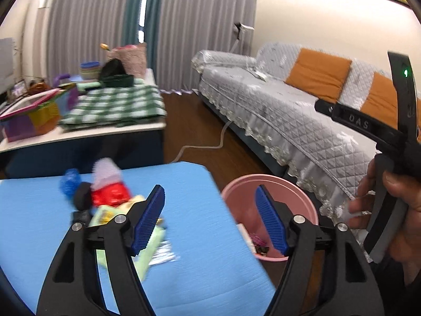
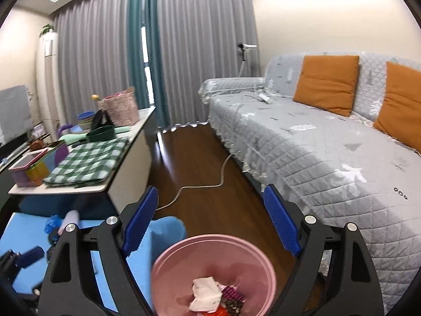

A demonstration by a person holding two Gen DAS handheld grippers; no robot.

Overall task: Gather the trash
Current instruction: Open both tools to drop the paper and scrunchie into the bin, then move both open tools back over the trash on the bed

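Note:
A pile of wrappers lies on the blue mat (image 1: 200, 226): a red packet (image 1: 111, 194), a pale green and yellow packet (image 1: 105, 214), a silver wrapper (image 1: 163, 254) and a blue piece (image 1: 69, 181). A pink bin (image 1: 238, 205) stands on the floor to the mat's right. My left gripper (image 1: 210, 221) is open and empty, above the mat's right edge, between pile and bin. My right gripper (image 2: 211, 223) is open and empty, just above the pink bin (image 2: 168, 271), which holds white paper (image 2: 205, 293) and other scraps. The right tool's handle (image 1: 389, 137) shows in the left wrist view.
A grey-covered sofa (image 2: 315, 142) with orange cushions (image 2: 326, 84) runs along the right. A low table (image 2: 86, 187) at the left carries a green checked cloth (image 2: 86, 163), boxes and bowls. A white cable (image 2: 210, 184) lies on the wooden floor between them.

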